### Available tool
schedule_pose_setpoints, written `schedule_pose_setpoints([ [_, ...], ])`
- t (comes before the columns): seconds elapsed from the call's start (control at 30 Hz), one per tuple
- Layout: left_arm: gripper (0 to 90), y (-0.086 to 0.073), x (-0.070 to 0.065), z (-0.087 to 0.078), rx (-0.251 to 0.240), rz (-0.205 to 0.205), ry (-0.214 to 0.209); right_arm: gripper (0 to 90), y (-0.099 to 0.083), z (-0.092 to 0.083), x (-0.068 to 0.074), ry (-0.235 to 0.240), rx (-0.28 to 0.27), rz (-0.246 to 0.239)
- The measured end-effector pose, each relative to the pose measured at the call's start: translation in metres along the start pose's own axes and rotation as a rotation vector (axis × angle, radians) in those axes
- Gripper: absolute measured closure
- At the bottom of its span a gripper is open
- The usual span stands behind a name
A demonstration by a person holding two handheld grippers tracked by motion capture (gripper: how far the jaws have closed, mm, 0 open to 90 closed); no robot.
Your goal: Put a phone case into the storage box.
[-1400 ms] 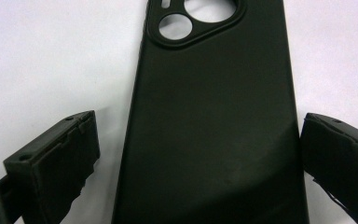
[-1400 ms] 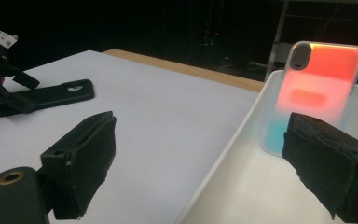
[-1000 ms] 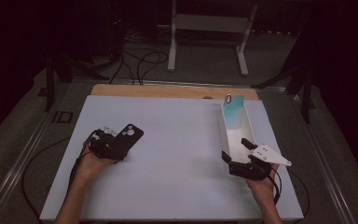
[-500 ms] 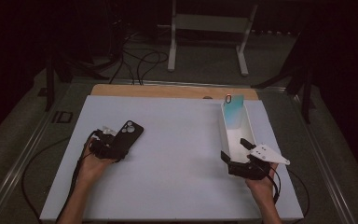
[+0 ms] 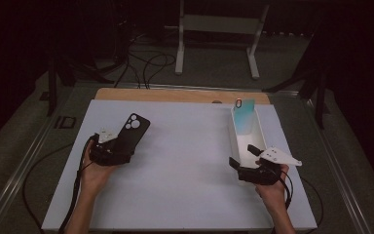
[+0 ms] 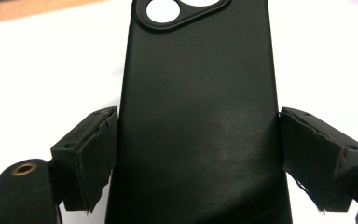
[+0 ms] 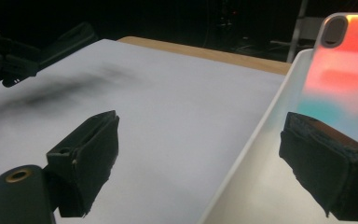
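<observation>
A black phone case [image 5: 134, 130] with a round camera cut-out is lifted off the white table top, tilted up and away from me. My left gripper [image 5: 121, 146] is shut on its lower end, its jaws having just closed on it. In the left gripper view both pads press the long edges of the case [image 6: 200, 116]. A narrow white tray [image 5: 262, 134] lies at the right. An iridescent teal-and-pink phone [image 5: 243, 117] leans against its far end. My right gripper [image 5: 243, 156] stands open astride the tray's near left wall [image 7: 265, 126], one jaw over the table and one inside.
A wooden strip [image 5: 175, 95] runs along the table's far edge. Beyond it stand a white metal frame [image 5: 219, 29] and floor cables [image 5: 141, 63]. Bare white surface [image 5: 190, 161] spreads between the two hands.
The left hand has risen with the black case, which now stands steeper and higher over the table. The right hand and the tray have stayed put.
</observation>
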State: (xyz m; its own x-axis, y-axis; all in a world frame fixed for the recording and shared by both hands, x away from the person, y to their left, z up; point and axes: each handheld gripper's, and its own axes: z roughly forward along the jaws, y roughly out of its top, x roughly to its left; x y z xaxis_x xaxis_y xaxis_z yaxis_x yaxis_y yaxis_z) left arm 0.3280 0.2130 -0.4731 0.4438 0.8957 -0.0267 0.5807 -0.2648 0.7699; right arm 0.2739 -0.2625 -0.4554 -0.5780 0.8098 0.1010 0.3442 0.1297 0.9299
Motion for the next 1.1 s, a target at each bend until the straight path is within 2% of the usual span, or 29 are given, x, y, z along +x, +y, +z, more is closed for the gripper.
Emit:
schedule_pose_setpoints([
  [0.2,15.1,0.008,-0.014,-0.011,-0.051,0.055,0.013,11.9,0.007,0.001,0.0,0.039,0.009,0.007],
  [0.3,15.1,0.013,-0.021,-0.015,-0.081,0.069,0.003,9.5,0.011,0.003,0.001,0.035,0.019,0.012],
  [0.5,15.1,0.026,-0.039,-0.02,-0.136,0.11,-0.021,9.2,0.021,0.009,0.005,0.066,0.032,-0.003],
  [0.73,15.1,0.038,-0.062,-0.025,-0.201,0.162,-0.054,9.3,0.037,0.013,0.008,0.118,0.028,0.022],
  [1.1,15.1,0.051,-0.103,-0.023,-0.257,0.263,-0.108,9.3,0.06,0.027,0.019,0.2,0.035,0.03],
])
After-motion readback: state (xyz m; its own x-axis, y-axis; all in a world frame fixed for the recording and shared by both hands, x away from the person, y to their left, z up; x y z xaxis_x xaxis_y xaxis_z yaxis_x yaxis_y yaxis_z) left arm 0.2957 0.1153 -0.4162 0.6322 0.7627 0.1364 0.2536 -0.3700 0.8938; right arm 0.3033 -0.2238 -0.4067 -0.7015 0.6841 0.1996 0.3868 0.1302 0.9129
